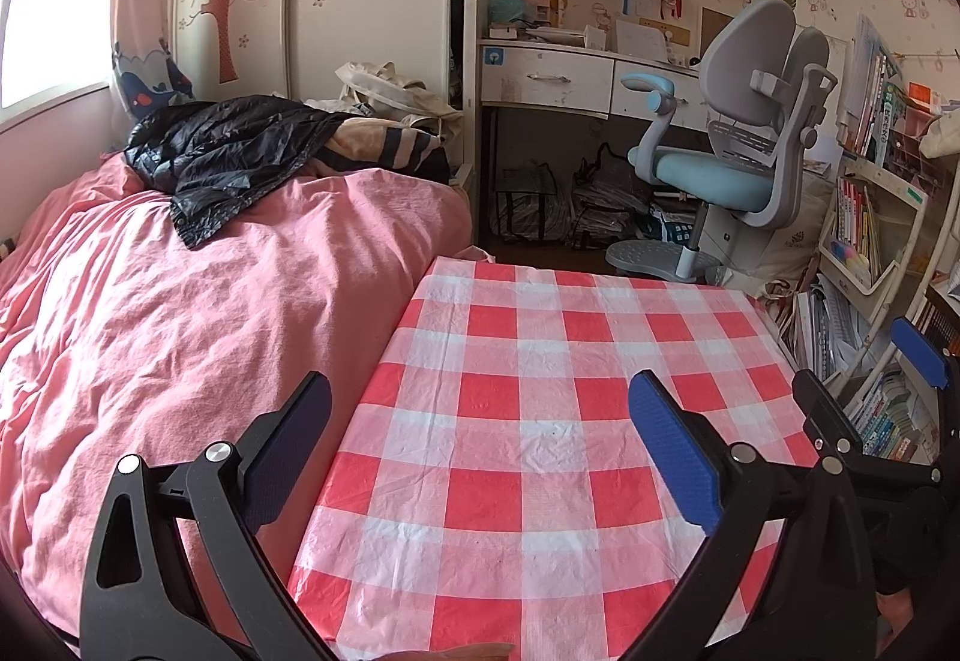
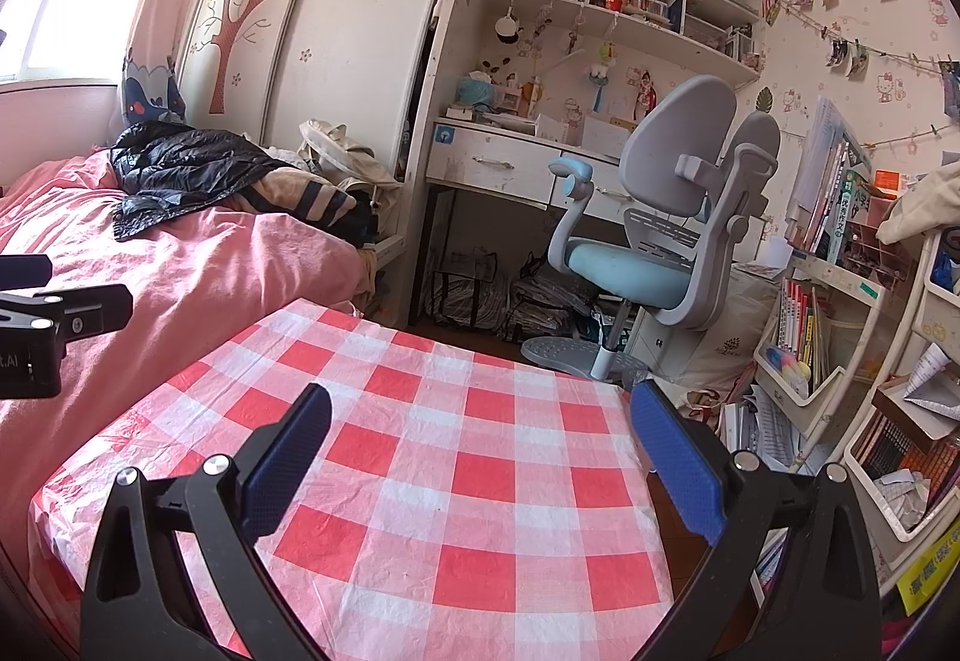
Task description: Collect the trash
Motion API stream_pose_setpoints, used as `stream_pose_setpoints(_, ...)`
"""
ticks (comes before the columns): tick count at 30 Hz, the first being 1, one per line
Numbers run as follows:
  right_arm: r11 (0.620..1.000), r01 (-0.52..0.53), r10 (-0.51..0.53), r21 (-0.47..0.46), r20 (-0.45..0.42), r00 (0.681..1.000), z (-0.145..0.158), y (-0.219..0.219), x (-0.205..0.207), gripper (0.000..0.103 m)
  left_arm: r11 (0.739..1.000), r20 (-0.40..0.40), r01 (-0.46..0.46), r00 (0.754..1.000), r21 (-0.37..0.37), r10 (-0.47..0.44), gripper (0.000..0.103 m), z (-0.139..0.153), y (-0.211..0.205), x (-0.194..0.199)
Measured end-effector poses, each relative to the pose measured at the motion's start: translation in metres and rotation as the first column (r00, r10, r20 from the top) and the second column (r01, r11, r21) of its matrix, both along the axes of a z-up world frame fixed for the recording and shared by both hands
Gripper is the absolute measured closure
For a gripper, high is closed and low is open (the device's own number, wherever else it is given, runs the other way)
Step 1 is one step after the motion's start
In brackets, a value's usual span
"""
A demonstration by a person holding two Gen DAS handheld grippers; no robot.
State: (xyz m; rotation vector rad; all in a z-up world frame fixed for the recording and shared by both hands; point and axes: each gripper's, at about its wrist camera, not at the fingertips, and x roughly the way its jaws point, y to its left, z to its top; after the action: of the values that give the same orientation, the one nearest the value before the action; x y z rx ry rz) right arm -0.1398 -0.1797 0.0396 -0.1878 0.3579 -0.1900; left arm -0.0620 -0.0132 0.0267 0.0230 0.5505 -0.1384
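Note:
A table under a red-and-white checked cloth (image 1: pixel 540 421) (image 2: pixel 450 481) fills the foreground of both views, and I see no trash on it. My left gripper (image 1: pixel 480 451) hangs open above its near left part, blue pads wide apart with nothing between them. My right gripper (image 2: pixel 480 457) is likewise open and empty above the table's right half. In the left wrist view the right gripper (image 1: pixel 870 397) shows at the right edge. In the right wrist view part of the left gripper (image 2: pixel 54 313) shows at the left edge.
A bed with a pink cover (image 1: pixel 180 331) presses against the table's left side, a black jacket (image 1: pixel 222 151) lying on it. Beyond stand a white desk (image 1: pixel 552 73) and a grey-blue chair (image 1: pixel 732 139). Crowded book racks (image 2: pixel 840 361) line the right.

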Motion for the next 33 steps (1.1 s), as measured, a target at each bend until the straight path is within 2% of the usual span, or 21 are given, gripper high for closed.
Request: stream_pose_setpoints(33, 1.000, -0.001, 0.001, -0.003, -0.003, 1.000, -0.0002, 0.0019, 0.0005, 0.007, 1.000, -0.005, 0.002, 1.000, -0.007, -0.002, 0.007, -0.0013, -0.0013, -0.0010)
